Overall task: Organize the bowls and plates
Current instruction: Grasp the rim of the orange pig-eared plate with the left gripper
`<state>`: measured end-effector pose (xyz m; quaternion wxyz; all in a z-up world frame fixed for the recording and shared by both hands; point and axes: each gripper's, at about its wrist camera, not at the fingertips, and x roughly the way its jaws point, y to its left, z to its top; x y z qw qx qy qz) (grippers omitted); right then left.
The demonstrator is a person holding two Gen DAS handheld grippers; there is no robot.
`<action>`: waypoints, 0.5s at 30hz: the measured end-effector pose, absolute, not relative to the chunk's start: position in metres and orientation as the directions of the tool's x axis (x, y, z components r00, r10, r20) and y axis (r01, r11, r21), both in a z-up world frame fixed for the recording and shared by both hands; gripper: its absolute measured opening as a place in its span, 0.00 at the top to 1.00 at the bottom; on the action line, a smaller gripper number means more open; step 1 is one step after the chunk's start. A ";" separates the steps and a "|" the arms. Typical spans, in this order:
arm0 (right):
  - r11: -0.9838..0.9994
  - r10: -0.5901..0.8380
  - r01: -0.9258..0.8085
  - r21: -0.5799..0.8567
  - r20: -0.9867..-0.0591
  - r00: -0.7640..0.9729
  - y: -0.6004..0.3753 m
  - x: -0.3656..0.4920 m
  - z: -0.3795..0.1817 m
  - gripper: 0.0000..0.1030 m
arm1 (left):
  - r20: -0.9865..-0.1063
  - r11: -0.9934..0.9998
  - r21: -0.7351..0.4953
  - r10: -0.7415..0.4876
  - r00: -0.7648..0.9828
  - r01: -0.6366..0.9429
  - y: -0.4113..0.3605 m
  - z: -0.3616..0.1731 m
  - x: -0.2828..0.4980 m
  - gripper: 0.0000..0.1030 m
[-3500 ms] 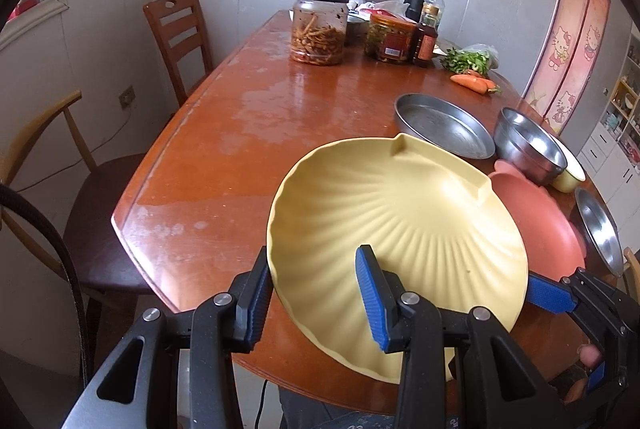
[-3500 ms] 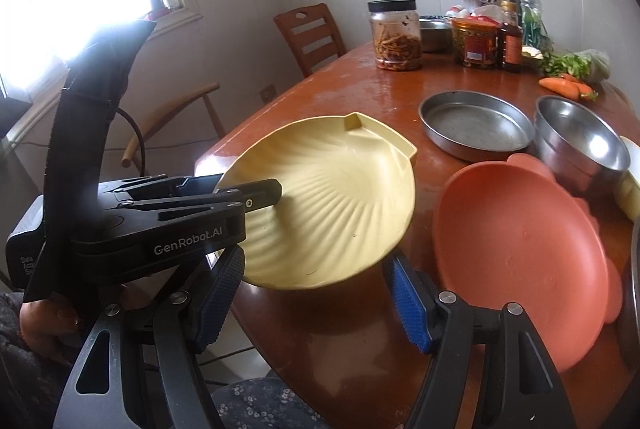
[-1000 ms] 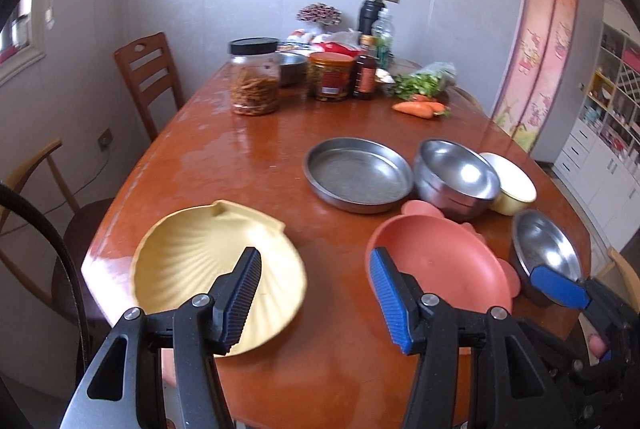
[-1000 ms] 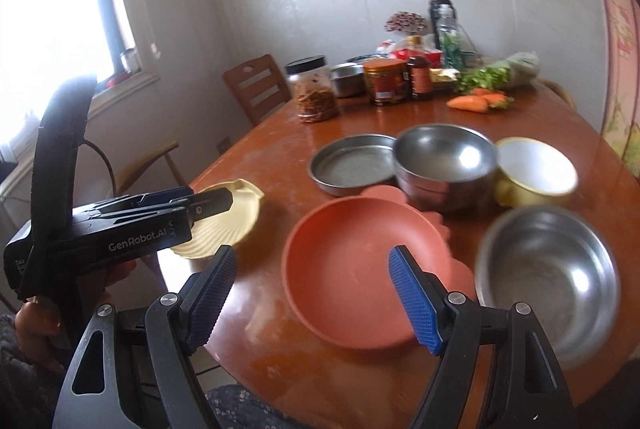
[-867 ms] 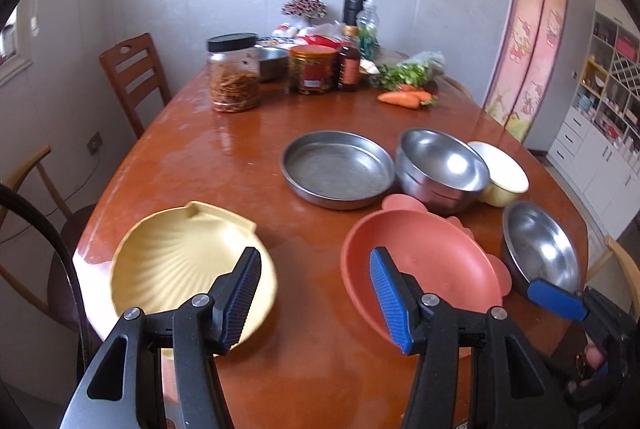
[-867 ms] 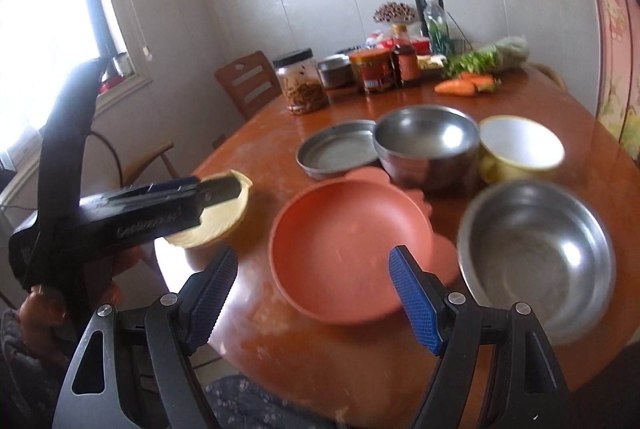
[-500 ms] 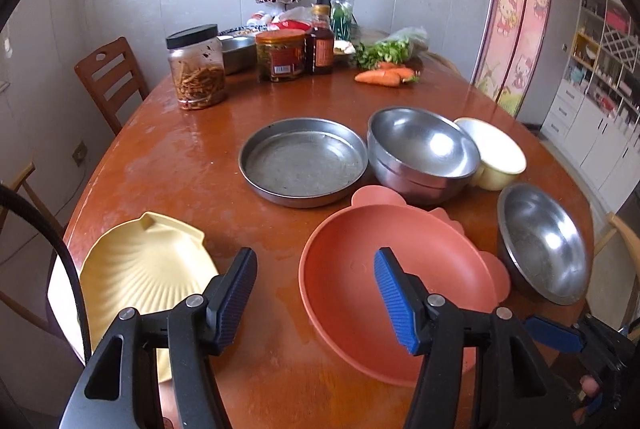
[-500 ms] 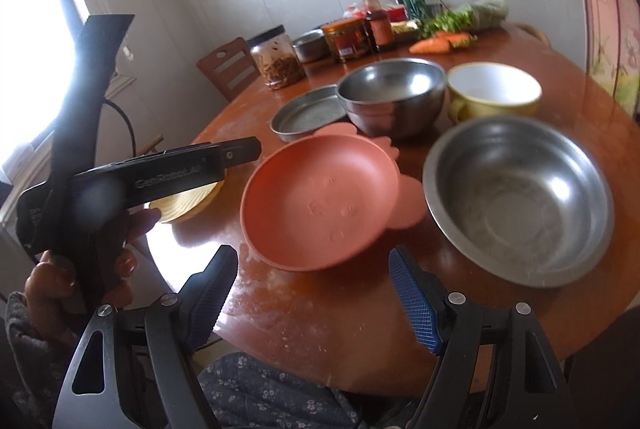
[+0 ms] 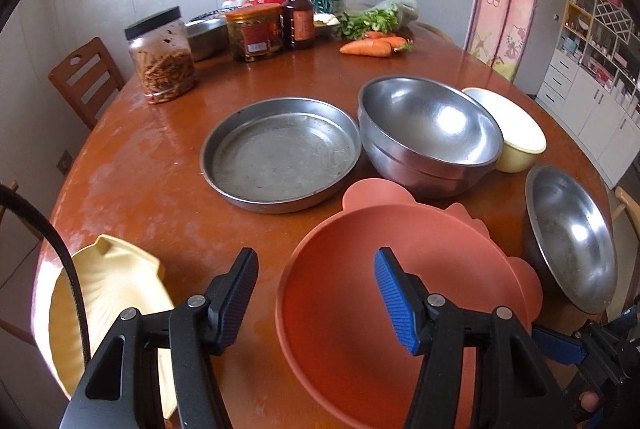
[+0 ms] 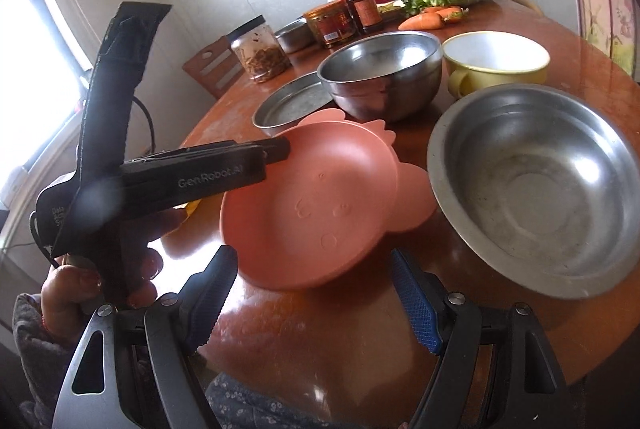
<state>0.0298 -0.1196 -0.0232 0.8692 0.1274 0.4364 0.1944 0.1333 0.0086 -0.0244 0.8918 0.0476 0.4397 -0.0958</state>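
A round brown wooden table (image 9: 152,165) holds dishes. The landmark is the salmon-pink plastic plate (image 9: 384,293) with ear-shaped tabs, lying flat near the table's front edge.

The left gripper (image 9: 316,293) hovers over the near left part of this pink plate, its blue-padded fingers spread wide apart and holding nothing. The right gripper (image 10: 312,293) hangs just in front of the pink plate's near rim, fingers also wide apart and empty. In the right wrist view, the left gripper's black body crosses the pink plate's left edge, held by a hand (image 10: 100,269).

Left of the pink plate, at the table's edge, lies a yellow shell-shaped plate (image 9: 104,309), apart from it. Behind the pink plate sits a flat round steel pan (image 9: 280,153). Behind and to the right stands a deep steel bowl (image 9: 428,133), which looks to be nested in a second one; just beyond it is a yellow enamel bowl (image 9: 516,133). Right of the pink plate, almost touching one tab, is a shallow steel bowl (image 9: 572,237).

Far behind the pink plate are a black-lidded jar (image 9: 162,57), a red-labelled jar (image 9: 256,33), a sauce bottle (image 9: 298,15), carrots (image 9: 370,45) and leafy greens (image 9: 376,19). A wooden chair (image 9: 86,81) stands at the far left.
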 end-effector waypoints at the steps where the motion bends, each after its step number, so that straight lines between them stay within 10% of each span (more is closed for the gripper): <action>1: 0.892 0.448 -0.226 0.390 -0.707 0.547 -0.119 0.032 -0.024 0.23 | -0.796 0.976 0.001 -0.132 0.590 0.219 0.007 -0.026 0.135 0.45; 15: 0.908 0.417 -0.226 0.354 -0.700 0.580 -0.110 0.044 -0.027 0.27 | -0.797 0.973 0.034 -0.113 0.594 0.230 0.016 -0.031 0.125 0.59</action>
